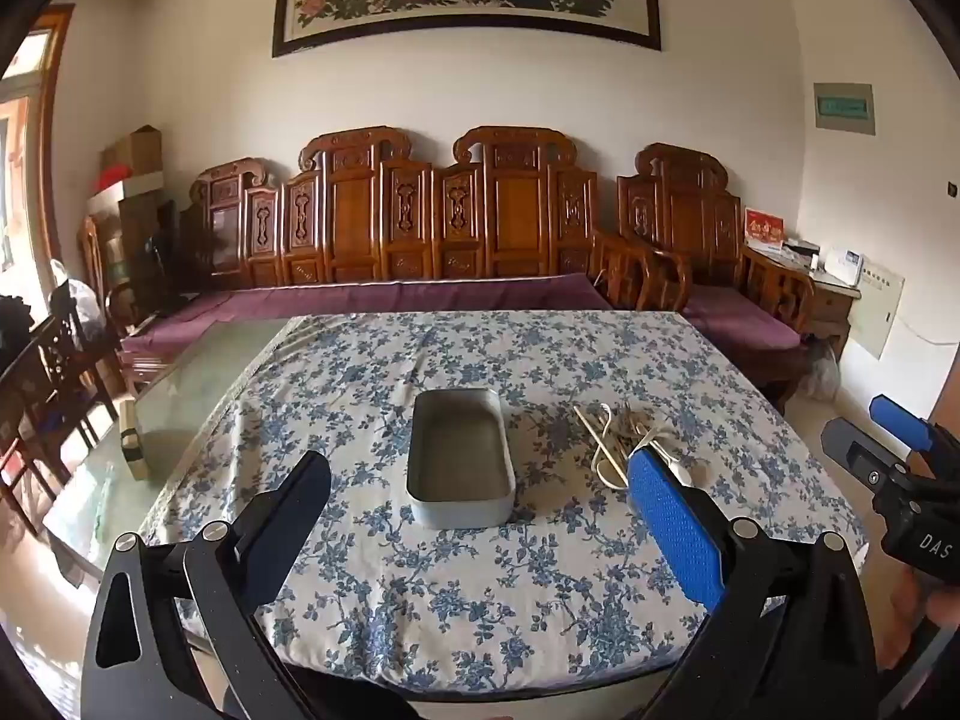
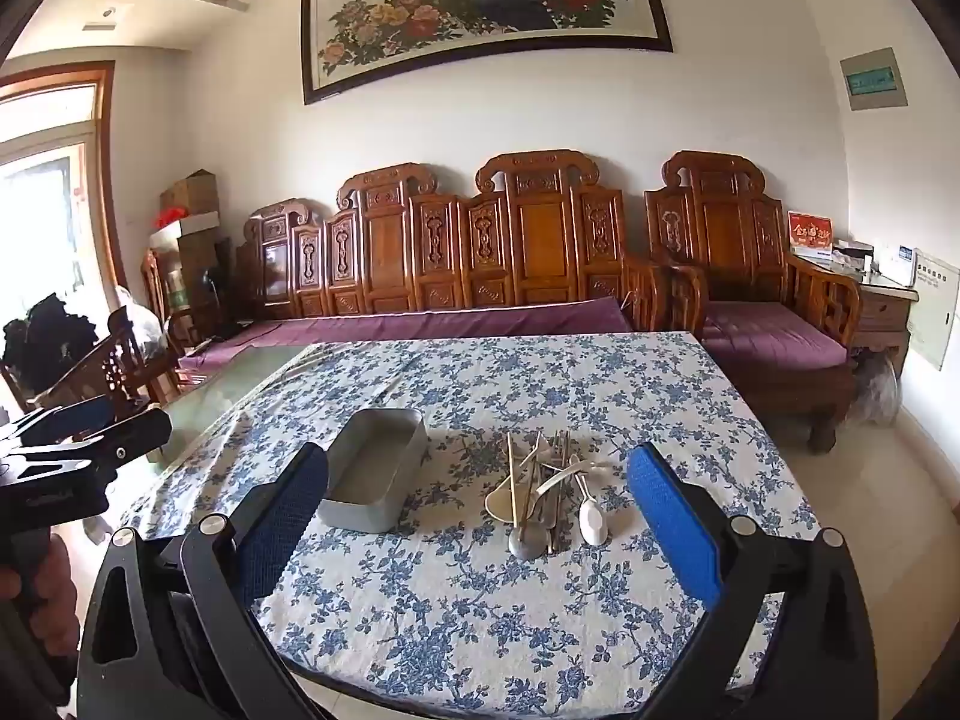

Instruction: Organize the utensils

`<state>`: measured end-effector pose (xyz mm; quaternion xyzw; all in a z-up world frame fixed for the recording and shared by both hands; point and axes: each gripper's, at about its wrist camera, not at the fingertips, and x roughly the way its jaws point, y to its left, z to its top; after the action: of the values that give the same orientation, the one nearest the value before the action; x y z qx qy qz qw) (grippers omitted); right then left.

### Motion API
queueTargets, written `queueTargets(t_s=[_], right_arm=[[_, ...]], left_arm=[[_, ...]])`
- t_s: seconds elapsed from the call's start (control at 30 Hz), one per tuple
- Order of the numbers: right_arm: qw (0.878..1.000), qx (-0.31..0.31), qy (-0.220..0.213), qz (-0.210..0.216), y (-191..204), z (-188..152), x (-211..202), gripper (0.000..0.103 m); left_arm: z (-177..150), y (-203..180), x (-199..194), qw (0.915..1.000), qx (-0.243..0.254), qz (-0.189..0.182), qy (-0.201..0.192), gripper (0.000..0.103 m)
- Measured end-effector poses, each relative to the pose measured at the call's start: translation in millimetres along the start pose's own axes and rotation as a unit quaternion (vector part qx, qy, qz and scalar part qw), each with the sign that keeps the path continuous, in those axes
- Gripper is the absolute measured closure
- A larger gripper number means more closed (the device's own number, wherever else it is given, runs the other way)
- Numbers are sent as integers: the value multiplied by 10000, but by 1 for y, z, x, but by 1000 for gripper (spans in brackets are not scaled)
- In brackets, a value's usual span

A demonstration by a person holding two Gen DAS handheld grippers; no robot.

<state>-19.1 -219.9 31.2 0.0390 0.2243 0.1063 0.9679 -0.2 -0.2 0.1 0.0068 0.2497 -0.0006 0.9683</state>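
The desk wears a white cloth with blue flowers; the tin is grey, the spoon white, the sofa cushions purple.

Your left wrist camera looked forward and slightly down over the desk from its near edge, facing the sofa. Your right wrist camera stood just beside it, facing the same way. Both views shared the desk, sofa and painting.
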Motion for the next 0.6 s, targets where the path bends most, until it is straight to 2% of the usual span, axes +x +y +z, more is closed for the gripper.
queueTargets(t_s=[0.6], right_arm=[[10000,6,9,0,3,0,-1,3]], left_arm=[[0,0,0,10000,-15,-19,-1,7]])
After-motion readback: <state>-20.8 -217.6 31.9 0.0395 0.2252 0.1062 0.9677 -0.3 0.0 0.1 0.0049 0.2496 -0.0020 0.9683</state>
